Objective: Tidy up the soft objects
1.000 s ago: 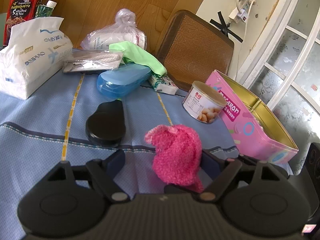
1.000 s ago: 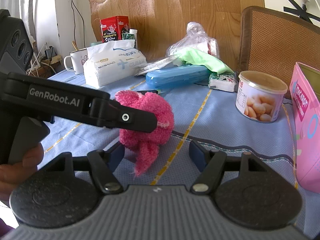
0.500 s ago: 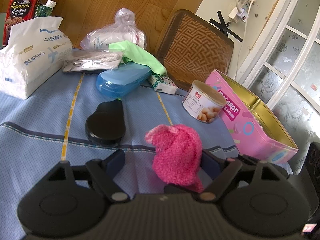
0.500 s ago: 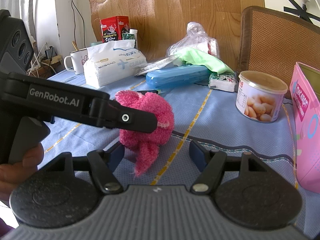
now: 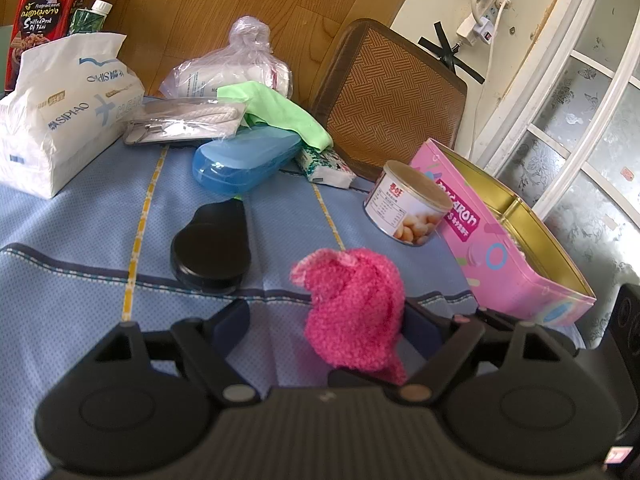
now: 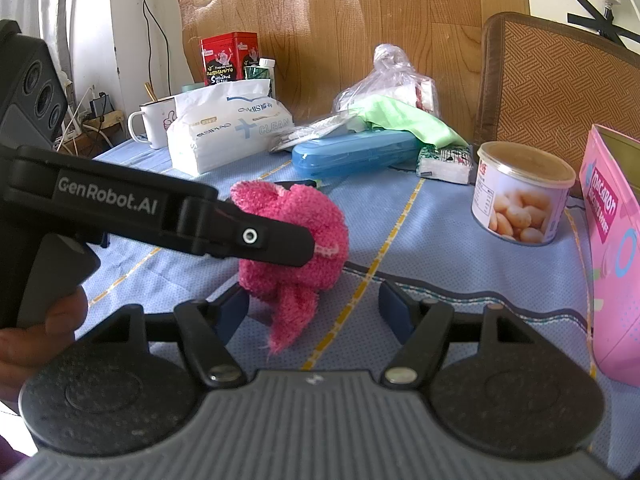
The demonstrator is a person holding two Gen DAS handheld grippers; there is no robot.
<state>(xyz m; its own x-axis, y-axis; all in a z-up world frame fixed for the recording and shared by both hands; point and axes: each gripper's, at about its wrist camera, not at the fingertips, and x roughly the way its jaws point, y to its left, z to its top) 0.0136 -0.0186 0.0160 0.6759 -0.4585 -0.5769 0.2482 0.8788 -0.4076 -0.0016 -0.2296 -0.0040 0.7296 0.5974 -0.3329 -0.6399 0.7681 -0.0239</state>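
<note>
Right now your left gripper (image 5: 326, 320), jaws wide, is straddling the pink fuzzy sock (image 5: 352, 312) lying bunched on the blue tablecloth (image 5: 80, 240), while your right gripper (image 6: 312, 304), also open, is sitting just behind it.

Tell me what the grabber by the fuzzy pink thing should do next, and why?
Probably the left gripper should squeeze shut on the fluffy pink cloth. The cloth sits between its open jaws, against the right-hand one, with a gap on the other side, so nothing grips it yet. The open pink tin waits beside it, likely where it goes.
</note>
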